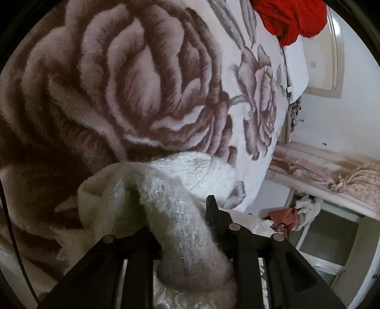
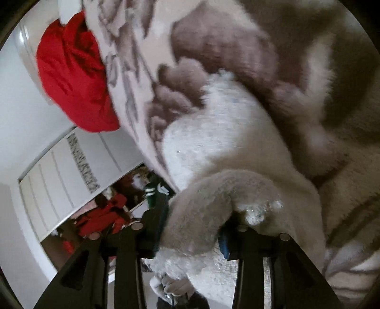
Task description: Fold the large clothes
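A fuzzy white knitted garment (image 1: 175,190) lies bunched on a plush blanket with a large brown rose pattern (image 1: 123,78). My left gripper (image 1: 182,228) is shut on a thick roll of the white garment, which fills the space between its black fingers (image 1: 213,209). In the right wrist view the same white garment (image 2: 213,133) stretches forward over the rose blanket (image 2: 320,59). My right gripper (image 2: 197,228) is shut on a beige-white fold of it; the fabric hides the fingertips.
A red knitted garment (image 1: 289,19) lies at the blanket's far edge, also in the right wrist view (image 2: 71,76). Beyond the bed edge are a white door (image 1: 332,47), a curtain (image 1: 332,171), shelves with clutter (image 1: 304,214), and a wardrobe (image 2: 66,171).
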Tool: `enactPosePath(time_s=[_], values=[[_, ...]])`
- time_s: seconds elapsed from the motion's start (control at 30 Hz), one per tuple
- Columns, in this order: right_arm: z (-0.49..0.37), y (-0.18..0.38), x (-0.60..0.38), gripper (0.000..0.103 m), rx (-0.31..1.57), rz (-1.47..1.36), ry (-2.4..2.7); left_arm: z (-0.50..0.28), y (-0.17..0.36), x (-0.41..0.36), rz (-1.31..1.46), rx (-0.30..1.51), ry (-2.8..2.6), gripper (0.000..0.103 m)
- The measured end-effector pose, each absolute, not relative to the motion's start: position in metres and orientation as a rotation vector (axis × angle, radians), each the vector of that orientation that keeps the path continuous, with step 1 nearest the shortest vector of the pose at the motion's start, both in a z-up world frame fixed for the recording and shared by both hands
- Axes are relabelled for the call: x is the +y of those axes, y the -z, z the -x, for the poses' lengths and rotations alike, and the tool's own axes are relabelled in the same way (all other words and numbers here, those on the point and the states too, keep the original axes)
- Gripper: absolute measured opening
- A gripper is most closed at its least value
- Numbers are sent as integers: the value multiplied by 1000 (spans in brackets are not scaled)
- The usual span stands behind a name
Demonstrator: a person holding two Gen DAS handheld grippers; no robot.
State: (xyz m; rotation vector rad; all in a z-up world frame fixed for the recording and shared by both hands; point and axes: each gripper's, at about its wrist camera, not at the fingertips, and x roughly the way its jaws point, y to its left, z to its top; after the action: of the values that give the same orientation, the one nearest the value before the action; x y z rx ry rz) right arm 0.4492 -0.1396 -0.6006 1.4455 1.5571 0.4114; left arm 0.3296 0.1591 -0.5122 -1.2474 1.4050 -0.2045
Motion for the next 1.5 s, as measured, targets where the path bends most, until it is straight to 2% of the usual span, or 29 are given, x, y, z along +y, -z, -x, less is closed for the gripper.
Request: enactPosePath(time_s=[0.07, 0.1, 0.13, 0.17, 0.23, 0.3, 0.4, 0.57, 0.77, 0.83, 0.9, 0.93, 0.97, 1.0, 1.03, 1.13, 1.23, 1.33, 1.4, 1.43, 1.5], values=[[-453, 594, -139, 51, 1540, -1454, -450, -330, 504, 159, 1237, 1371, 215, 29], [-456, 590, -139, 59, 1528, -1443, -472, -330, 500, 157, 1212, 1343, 229, 32], [-459, 582, -138, 66, 1515, -1404, -498, -329, 495, 153, 1171, 1309, 249, 41], [-461, 577, -138, 68, 1507, -1370, -507, -326, 492, 147, 1122, 1282, 268, 59], [-463, 559, -136, 74, 1501, -1192, -521, -322, 490, 139, 1073, 1241, 269, 81], [-461, 537, -134, 75, 1497, -938, -511, -313, 488, 136, 1059, 1200, 271, 81], [-445, 521, -132, 79, 1488, -715, -545, -304, 484, 136, 1013, 1169, 237, 82], [-419, 559, -125, 85, 1595, -444, -535, -283, 476, 133, 826, 1184, 129, 82], [-432, 636, -118, 95, 1681, -724, -688, -229, 452, 144, 684, 1079, -41, 82], [-441, 658, -110, 103, 1710, -805, -724, -206, 455, 152, 681, 1077, -140, 82], [-447, 660, -104, 103, 1686, -823, -733, -178, 466, 162, 714, 1081, -225, 82], [-447, 656, -99, 100, 1661, -820, -744, -161, 476, 166, 721, 1092, -282, 82], [-446, 653, -97, 92, 1648, -820, -747, -143, 488, 168, 700, 1115, -343, 82], [-441, 648, -95, 72, 1626, -822, -733, -132, 495, 168, 680, 1130, -381, 82], [-437, 646, -96, 60, 1612, -853, -701, -112, 509, 168, 644, 1160, -453, 82], [-392, 636, -121, 48, 1526, -1147, -488, -63, 546, 173, 667, 1263, -594, 82], [-328, 626, -139, 47, 1431, -1414, -371, -34, 555, 172, 668, 1236, -592, 82], [-226, 618, -146, 47, 1348, -1707, -210, -39, 559, 166, 560, 1256, -533, 82], [-182, 621, -139, 46, 1392, -1724, -166, -48, 567, 164, 514, 1278, -512, 93], [-171, 626, -136, 48, 1449, -1671, -170, -53, 573, 165, 513, 1277, -498, 103], [-159, 639, -136, 55, 1559, -1598, -145, -63, 581, 167, 504, 1274, -522, 103]])
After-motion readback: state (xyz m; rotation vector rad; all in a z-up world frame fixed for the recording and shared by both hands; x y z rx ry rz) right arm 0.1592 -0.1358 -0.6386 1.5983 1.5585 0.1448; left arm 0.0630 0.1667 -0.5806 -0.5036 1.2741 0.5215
